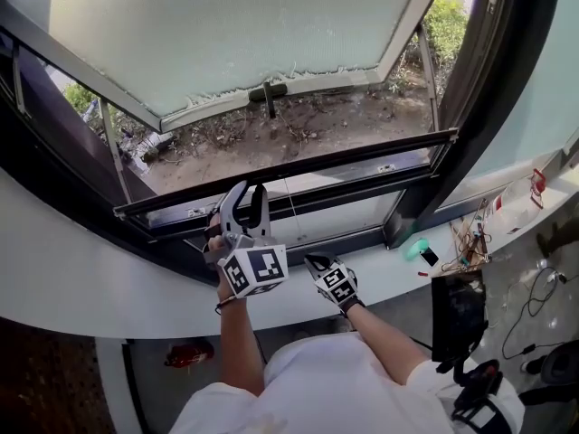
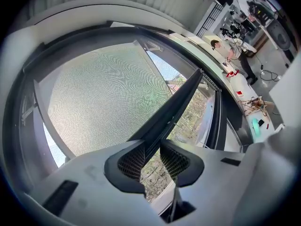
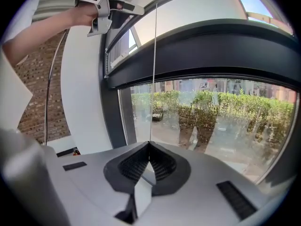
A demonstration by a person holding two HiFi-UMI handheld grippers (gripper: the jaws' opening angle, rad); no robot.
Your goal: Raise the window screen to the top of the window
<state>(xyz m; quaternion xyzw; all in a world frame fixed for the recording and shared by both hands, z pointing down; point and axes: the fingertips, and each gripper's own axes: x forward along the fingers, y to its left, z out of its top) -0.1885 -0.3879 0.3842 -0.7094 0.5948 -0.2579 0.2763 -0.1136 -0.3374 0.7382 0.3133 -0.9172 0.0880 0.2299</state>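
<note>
We log: window screen [image 2: 108, 98] — fine grey-green mesh, black bar [image 2: 176, 105]; cord [image 1: 289, 208] pale; left gripper [image 1: 249, 193] white, black ribbed pads [image 2: 129, 161], black-and-white square markers [image 1: 255, 268]; sill [image 1: 81, 278] white.

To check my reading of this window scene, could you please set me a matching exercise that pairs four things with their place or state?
Things:
1. left gripper
2. right gripper
3. teal object
4. pale outer sash

Places or states:
A. swung open outward
B. shut on the thin cord
C. lying on the white ledge, right of the window
D. clamped on the dark screen bar

Pairs: 1-D, 2-B, 3-C, 4-A
</note>
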